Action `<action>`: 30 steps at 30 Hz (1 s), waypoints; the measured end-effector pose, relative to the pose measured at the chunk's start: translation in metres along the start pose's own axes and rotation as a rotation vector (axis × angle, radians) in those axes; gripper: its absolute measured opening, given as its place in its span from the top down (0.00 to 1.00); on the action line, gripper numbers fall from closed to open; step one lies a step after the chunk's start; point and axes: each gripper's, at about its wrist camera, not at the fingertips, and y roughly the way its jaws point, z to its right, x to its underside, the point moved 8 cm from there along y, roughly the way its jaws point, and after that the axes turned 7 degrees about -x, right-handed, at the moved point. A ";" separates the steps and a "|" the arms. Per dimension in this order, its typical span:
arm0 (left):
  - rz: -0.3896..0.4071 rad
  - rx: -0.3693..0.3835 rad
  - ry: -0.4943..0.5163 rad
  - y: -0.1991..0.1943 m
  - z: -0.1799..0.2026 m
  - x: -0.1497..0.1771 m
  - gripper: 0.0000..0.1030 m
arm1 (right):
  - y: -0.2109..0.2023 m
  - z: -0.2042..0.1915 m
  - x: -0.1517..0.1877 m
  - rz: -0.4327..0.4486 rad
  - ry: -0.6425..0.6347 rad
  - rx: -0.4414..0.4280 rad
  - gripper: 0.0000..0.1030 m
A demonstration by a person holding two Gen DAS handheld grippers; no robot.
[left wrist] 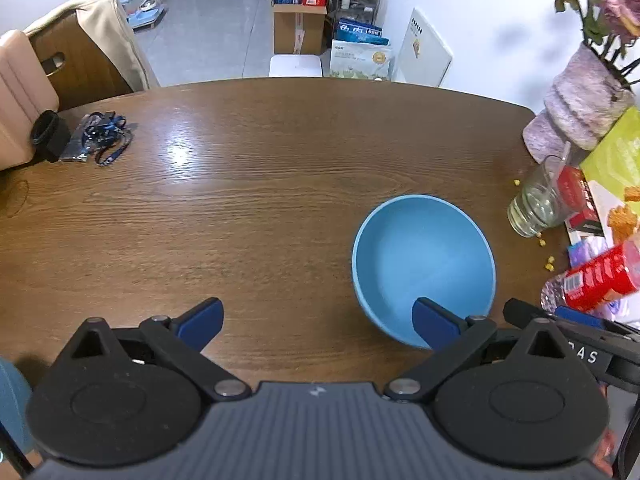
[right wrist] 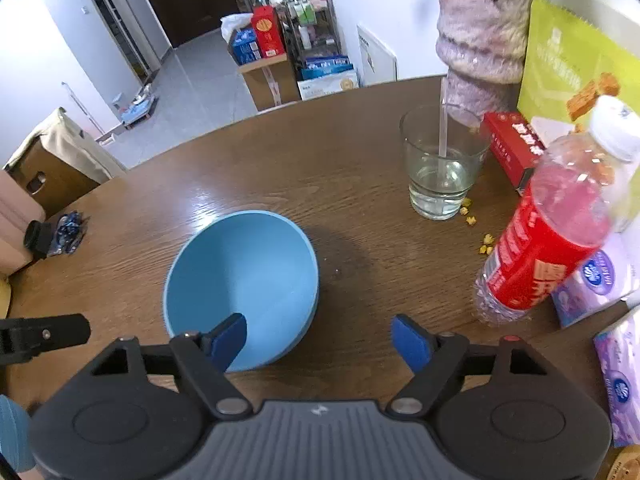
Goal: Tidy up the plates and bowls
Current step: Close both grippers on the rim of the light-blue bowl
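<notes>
Your left gripper has its jaws wide apart with nothing between them, only bare tabletop. Its blue pads are smooth and wedge-shaped on matte black linkage arms. The round, matte light-blue bowl sits upright on the glossy brown wood-grain table, ahead and to the right of this claw; the right pad overlaps the bowl's near rim in the left wrist view, but you cannot tell whether it touches.

Your right gripper is also parted, not clamped on anything. In the right wrist view its left pad stands over the near inner edge of the light-blue bowl while the right pad is outside, over bare table, so the bowl's near right wall lies between the two pads; contact cannot be told. Both claws tilt steeply down toward the table.

Ahead and right of the right claw: a clear, smooth drinking glass with a little water and a straw, small yellow crumbs just beside it, and a leaning clear plastic bottle with a red label. Farther ahead stands a mottled mauve ridged vase. Far left of both claws lies a blue lanyard.
</notes>
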 end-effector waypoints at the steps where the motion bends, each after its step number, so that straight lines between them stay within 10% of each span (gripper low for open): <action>1: -0.005 -0.005 0.001 0.005 0.003 -0.002 0.00 | 0.006 0.001 -0.002 -0.008 0.002 0.000 0.31; 30: -0.149 0.000 -0.019 0.105 0.036 -0.018 0.62 | 0.081 0.015 -0.019 -0.100 0.037 -0.029 0.81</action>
